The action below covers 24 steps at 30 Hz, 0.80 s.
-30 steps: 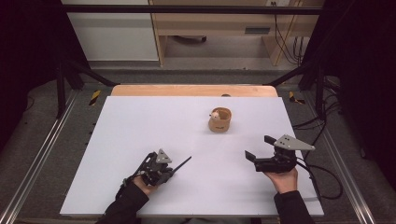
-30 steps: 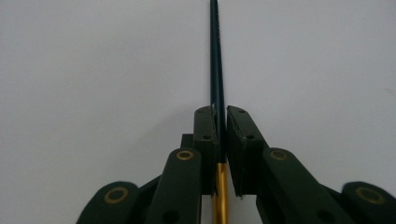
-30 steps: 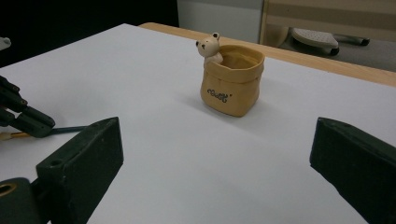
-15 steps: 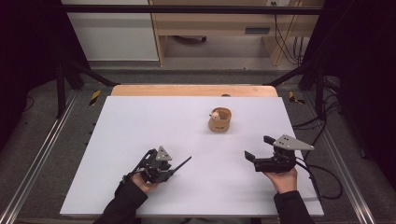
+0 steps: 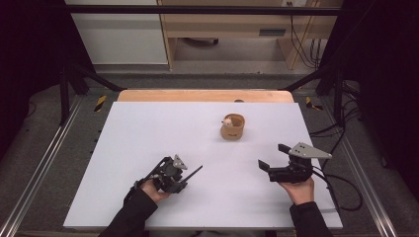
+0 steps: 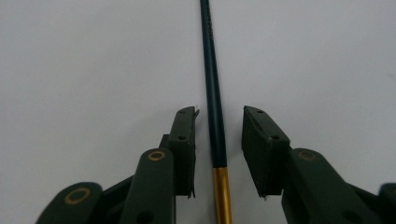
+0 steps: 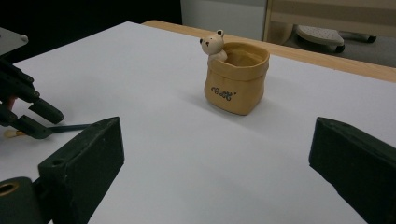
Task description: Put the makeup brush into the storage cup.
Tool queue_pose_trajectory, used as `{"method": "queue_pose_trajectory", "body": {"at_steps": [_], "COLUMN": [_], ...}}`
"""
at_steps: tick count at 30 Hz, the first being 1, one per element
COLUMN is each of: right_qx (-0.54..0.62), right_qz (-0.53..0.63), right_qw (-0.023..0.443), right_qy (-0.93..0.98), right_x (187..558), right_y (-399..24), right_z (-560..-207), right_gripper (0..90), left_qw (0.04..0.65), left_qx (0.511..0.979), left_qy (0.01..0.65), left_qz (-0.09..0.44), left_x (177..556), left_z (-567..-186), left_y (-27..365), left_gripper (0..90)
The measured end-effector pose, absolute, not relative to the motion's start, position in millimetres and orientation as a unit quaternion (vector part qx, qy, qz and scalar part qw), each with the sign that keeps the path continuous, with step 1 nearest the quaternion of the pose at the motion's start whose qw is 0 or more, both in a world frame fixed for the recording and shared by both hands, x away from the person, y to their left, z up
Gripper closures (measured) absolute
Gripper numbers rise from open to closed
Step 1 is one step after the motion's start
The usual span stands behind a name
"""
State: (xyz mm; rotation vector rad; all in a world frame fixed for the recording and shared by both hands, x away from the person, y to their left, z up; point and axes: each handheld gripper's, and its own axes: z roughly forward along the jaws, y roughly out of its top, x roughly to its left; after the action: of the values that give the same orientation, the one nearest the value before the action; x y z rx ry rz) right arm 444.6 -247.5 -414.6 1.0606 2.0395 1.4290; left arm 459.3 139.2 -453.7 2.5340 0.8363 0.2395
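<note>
Dark-blue pencil with gold end (image 6: pixel 214 93) lies between my left gripper (image 6: pixel 219 116), jaws just opening, not touching. Right gripper (image 7: pixel 215 140) gapes empty; I'd centre before squeezing.

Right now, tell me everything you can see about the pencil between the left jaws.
The pencil is slim, dark teal-blue, with a gold metal-looking band at its near end. It lies flat on the white table, running straight away from the left gripper. The jaws have just been opening: they stand on either side of it with gaps, not pressing it. Its far tip is out of frame.
</note>
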Motion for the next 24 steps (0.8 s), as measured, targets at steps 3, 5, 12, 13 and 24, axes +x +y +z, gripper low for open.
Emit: {"method": "queue_pose_trajectory", "body": {"at_steps": [3,5,12,13,24], "right_qx": [0.383,0.383,0.383,0.383,0.384], "right_qz": [0.516,0.516,0.516,0.516,0.514], "right_qw": [0.214,0.214,0.213,0.212,0.211], "right_qy": [0.736,0.736,0.736,0.736,0.738], "right_x": [444.7,444.7,444.8,444.8,445.0], "right_y": [-247.4,-247.6,-247.4,-247.3,-246.8], "right_z": [-414.6,-414.5,-414.5,-414.4,-414.4], "right_gripper": [3.6,3.6,3.6,3.6,3.5], "left_qw": [0.226,0.226,0.222,0.222,0.217], "left_qx": [0.922,0.922,0.923,0.923,0.925], "left_qy": [0.302,0.303,0.306,0.305,0.301], "left_qz": [0.086,0.087,0.079,0.079,0.086], "left_x": [460.0,459.7,459.2,459.0,456.9], "left_z": [-454.3,-454.5,-454.1,-454.2,-454.1], "left_y": [138.5,138.1,136.6,136.4,134.3], "left_gripper": [69.0,70.9,77.2,78.1,82.6]}}
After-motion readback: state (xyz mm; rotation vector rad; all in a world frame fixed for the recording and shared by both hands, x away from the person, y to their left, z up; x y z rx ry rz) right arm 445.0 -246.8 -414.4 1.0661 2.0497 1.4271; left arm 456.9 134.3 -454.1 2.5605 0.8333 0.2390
